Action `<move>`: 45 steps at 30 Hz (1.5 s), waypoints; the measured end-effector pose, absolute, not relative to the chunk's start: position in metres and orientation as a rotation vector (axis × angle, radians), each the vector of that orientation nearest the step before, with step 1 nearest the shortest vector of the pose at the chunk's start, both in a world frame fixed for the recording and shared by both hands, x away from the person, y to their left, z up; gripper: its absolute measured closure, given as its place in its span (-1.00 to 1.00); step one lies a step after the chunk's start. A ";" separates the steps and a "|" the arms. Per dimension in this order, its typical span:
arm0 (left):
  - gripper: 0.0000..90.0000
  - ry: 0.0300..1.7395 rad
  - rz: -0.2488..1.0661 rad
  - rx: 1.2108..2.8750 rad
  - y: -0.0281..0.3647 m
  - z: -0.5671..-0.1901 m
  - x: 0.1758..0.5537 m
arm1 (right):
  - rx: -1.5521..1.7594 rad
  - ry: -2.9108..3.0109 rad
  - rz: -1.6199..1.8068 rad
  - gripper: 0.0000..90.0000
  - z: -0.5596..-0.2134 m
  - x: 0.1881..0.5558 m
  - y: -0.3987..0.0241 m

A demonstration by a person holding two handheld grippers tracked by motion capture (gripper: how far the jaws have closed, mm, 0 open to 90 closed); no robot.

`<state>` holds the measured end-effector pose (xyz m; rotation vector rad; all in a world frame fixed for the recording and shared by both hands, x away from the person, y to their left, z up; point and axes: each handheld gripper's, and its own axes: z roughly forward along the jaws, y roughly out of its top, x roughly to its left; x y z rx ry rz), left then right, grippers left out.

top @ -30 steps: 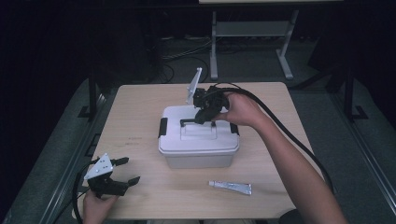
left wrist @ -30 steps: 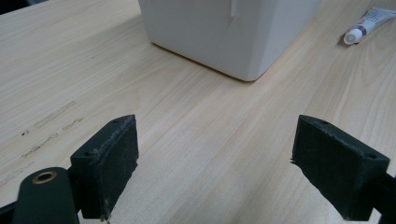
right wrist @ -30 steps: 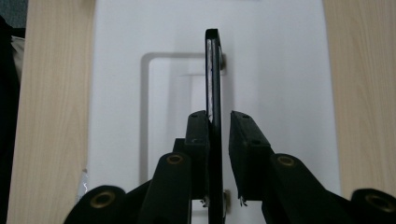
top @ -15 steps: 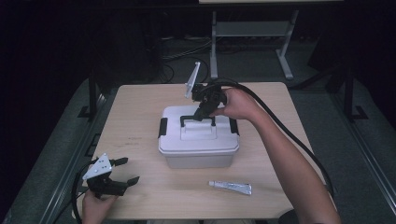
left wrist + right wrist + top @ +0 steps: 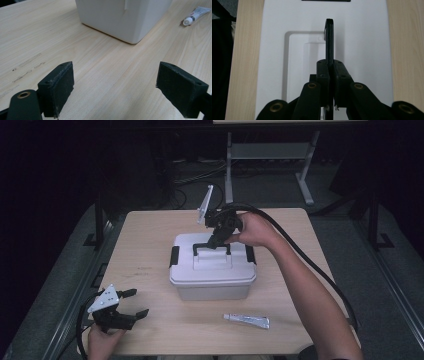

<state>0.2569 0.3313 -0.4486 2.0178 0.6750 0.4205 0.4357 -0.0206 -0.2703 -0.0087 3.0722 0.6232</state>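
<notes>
While the right claw [image 5: 216, 241] closes on the black handle [image 5: 212, 247] of the white box [image 5: 210, 270], its two pads press flat on both sides of the thin bar, as the right gripper view shows; the jaws have just been closing on it. The handle [image 5: 329, 40] stands upright above the lid [image 5: 362, 50]. The box stands near the middle of the counter [image 5: 145, 250], with a black latch [image 5: 174, 256] on each short side. Bare wood lies all around it, and its far side is well apart from the far edge of the counter.

The left claw [image 5: 131, 304] rests near the front left corner of the counter, close to the front edge, with its jaws wide and nothing between them. In the left gripper view, open wood lies between this claw [image 5: 115, 87] and the box corner [image 5: 135, 37].

A small tube [image 5: 246, 320] lies flat in front of the box, near the front edge and apart from the box.
</notes>
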 end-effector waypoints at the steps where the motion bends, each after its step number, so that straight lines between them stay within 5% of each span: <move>1: -0.69 0.675 0.420 2.018 0.331 -0.449 0.257 | -0.009 3.072 0.623 0.87 -0.270 0.436 -0.021; 27: -0.69 0.680 0.411 2.019 0.331 -0.449 0.256 | 0.030 3.002 0.664 0.88 -0.233 0.429 -0.049; 45: -0.69 0.678 0.408 2.016 0.329 -0.449 0.257 | 0.224 2.946 0.678 0.87 -0.215 0.411 -0.133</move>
